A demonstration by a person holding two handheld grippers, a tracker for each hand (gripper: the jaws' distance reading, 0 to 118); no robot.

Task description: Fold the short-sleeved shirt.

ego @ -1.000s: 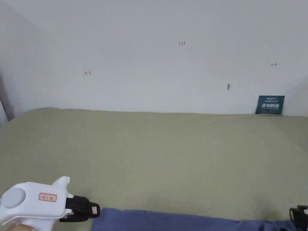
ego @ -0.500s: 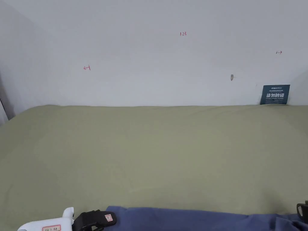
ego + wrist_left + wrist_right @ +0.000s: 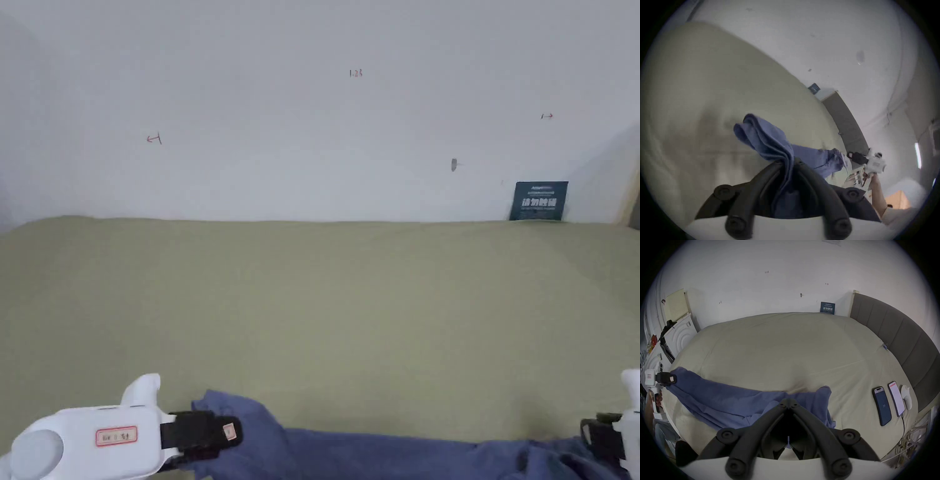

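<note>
A blue short-sleeved shirt hangs stretched between my two grippers along the near edge of an olive-covered bed. My left gripper, white with black jaws, is shut on the shirt's left end. In the left gripper view the jaws pinch bunched folds of the shirt, which stick up past the tips. My right gripper is at the bottom right. In the right gripper view its jaws are closed with the shirt around their tips and a sliver of blue between them.
Two phones and a white device lie on the bed's right side beside a grey headboard. A dark sign leans on the white wall. White appliances stand past the bed's left end.
The head camera has shifted. The shirt's left corner, flat half a second ago, now bunches up above the left jaws. More of both grippers shows above the bottom edge.
</note>
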